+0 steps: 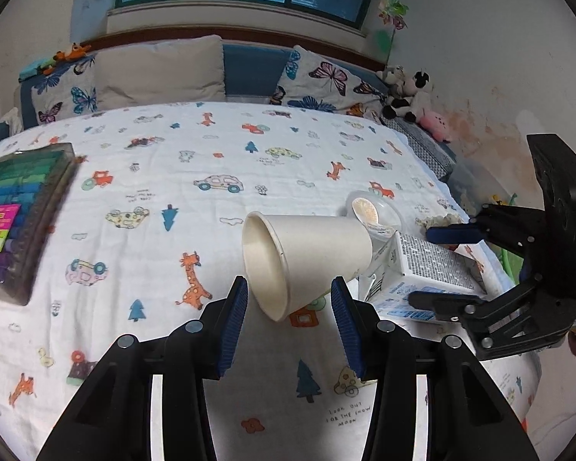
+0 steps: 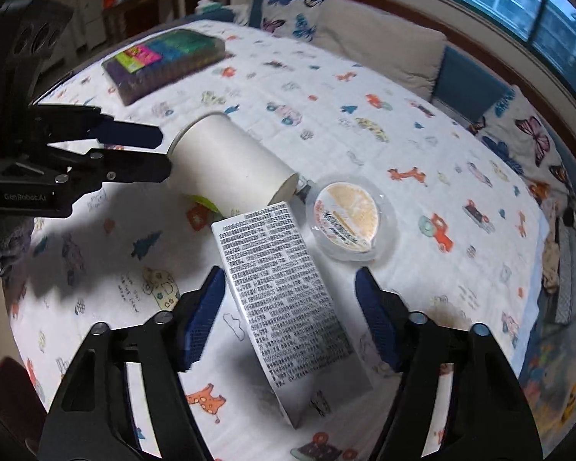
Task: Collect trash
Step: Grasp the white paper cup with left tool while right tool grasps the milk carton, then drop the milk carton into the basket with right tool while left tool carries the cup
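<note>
A white paper cup (image 1: 307, 261) lies on its side on the bed, its mouth toward my left gripper (image 1: 290, 296), which is open with the fingers either side of the cup's rim. A white carton with black print (image 2: 284, 299) lies flat between the open fingers of my right gripper (image 2: 290, 292). A round clear-lidded tub (image 2: 349, 221) sits just beyond the carton. In the right wrist view the cup (image 2: 230, 165) touches the carton's far end. The right gripper also shows in the left wrist view (image 1: 437, 265), open around the carton (image 1: 430, 272).
A printed white sheet (image 1: 219, 161) covers the bed. A clear box of coloured items (image 1: 15, 215) lies at the left. Pillows (image 1: 161, 73) and soft toys (image 1: 407, 96) line the headboard. A wall runs along the bed's right side.
</note>
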A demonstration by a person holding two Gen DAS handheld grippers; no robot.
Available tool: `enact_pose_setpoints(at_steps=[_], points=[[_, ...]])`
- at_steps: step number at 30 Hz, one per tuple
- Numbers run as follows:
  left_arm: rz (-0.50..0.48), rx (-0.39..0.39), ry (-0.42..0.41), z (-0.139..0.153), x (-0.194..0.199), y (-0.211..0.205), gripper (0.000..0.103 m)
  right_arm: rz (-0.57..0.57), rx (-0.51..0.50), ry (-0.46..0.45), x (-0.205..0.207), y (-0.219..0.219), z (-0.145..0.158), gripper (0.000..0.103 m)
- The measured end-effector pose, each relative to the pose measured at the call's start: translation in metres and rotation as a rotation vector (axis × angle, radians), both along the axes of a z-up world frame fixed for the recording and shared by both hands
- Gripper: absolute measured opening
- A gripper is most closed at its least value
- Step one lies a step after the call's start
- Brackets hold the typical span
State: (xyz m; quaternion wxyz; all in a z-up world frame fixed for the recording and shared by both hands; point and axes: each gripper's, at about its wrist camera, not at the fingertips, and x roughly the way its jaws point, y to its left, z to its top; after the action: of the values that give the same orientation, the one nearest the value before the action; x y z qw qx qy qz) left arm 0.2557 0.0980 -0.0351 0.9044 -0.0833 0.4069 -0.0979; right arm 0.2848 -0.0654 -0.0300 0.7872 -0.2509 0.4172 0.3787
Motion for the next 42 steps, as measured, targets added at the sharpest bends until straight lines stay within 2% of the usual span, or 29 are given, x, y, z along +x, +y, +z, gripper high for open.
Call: enact_pose_setpoints(at_steps=[2,9,12,15,18,20,25,31,37,42], points=[[-0.011,-0.015,0.008,-0.003,0.005,0.0,0.044,0.01,-0.004,0.004,-0.001,0.001,-0.002,0.063],[-0.037,-0.083,0.028,-0.012,0.02,-0.002,0.042,-0.023,0.016,0.0,-0.009,-0.011,0.001,0.049],[-0.052,-0.119,0.02,-0.013,0.021,-0.006,0.036,-0.068,0.047,0.009,-0.014,-0.025,0.007,0.046],[-0.066,-0.119,0.011,-0.013,0.018,-0.014,0.023,-0.105,0.079,0.006,-0.024,-0.041,0.015,0.046],[-0.065,-0.14,0.004,-0.012,0.013,-0.019,0.014,-0.144,0.111,0.005,-0.034,-0.055,0.021,0.046],[-0.058,-0.138,-0.005,-0.011,0.008,-0.021,0.003,-0.169,0.128,0.002,-0.041,-0.064,0.025,0.046],[-0.052,-0.118,-0.03,-0.003,-0.008,-0.03,0.003,-0.232,0.162,-0.008,-0.059,-0.088,0.035,0.046],[-0.097,-0.104,-0.073,0.017,-0.036,-0.05,0.003,-0.338,0.202,-0.03,-0.077,-0.13,0.045,0.046],[-0.18,-0.116,-0.117,0.038,-0.054,-0.088,0.003,-0.488,0.199,-0.065,-0.094,-0.192,0.054,0.046],[-0.258,-0.118,-0.137,0.049,-0.059,-0.128,0.003,-0.642,0.162,-0.083,-0.1,-0.257,0.048,0.046]])
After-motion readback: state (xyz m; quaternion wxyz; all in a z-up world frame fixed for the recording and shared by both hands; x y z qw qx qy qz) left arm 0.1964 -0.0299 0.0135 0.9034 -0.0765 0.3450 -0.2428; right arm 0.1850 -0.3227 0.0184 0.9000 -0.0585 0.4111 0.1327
